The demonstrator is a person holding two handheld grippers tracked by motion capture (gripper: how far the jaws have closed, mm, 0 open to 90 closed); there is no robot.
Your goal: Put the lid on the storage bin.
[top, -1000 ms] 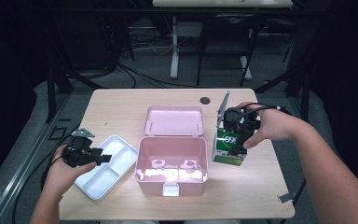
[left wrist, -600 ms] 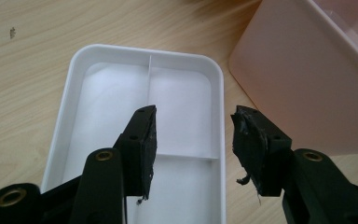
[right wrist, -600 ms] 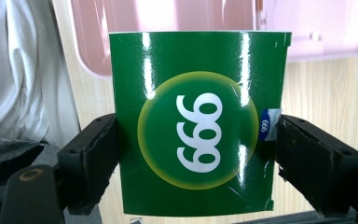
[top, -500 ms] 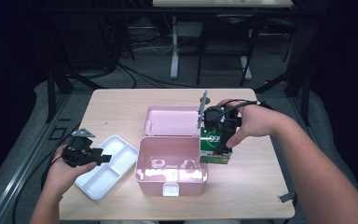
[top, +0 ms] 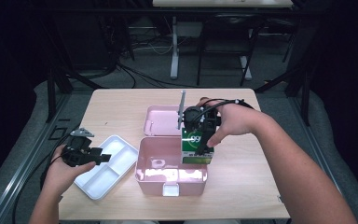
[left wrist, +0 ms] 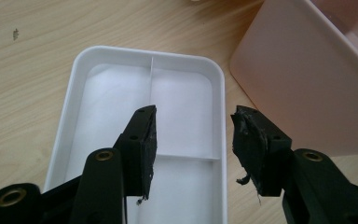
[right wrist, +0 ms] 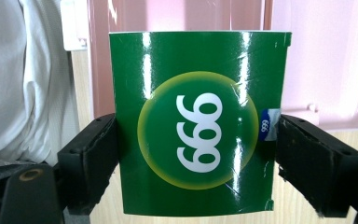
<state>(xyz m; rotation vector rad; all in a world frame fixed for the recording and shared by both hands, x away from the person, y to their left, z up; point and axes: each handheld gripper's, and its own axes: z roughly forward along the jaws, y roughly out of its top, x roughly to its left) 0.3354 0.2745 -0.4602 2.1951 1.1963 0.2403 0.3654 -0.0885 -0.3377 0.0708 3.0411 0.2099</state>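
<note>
Right gripper view: the right tongs (right wrist: 196, 154) are closed on one glossy green rectangular carton printed with a white "999" in a yellow-ringed circle (right wrist: 198, 123). One black jaw presses each side edge of the carton, and the carton sits squarely between them, its printed face toward the camera. Behind the carton lies pink plastic.

In the high view the right tongs (top: 200, 140) hold this carton (top: 196, 148) upright, above the right rear part of one open pink plastic box (top: 172, 179). Whether the carton touches the box cannot be told. The box's hinged pink lid (top: 161, 120) lies flat on the bench behind it.

Left gripper view: the left tongs (left wrist: 193, 140) stand wide apart and hold nothing. They hover over one white plastic divided tray (left wrist: 144, 65), with the right jaw near the tray's edge that faces the pink box wall (left wrist: 307, 74).

In the high view the left tongs (top: 103, 157) are above the tray (top: 114, 143), which lies just left of the box on one light wooden bench (top: 121, 105). The carton is well apart from the left tongs.
</note>
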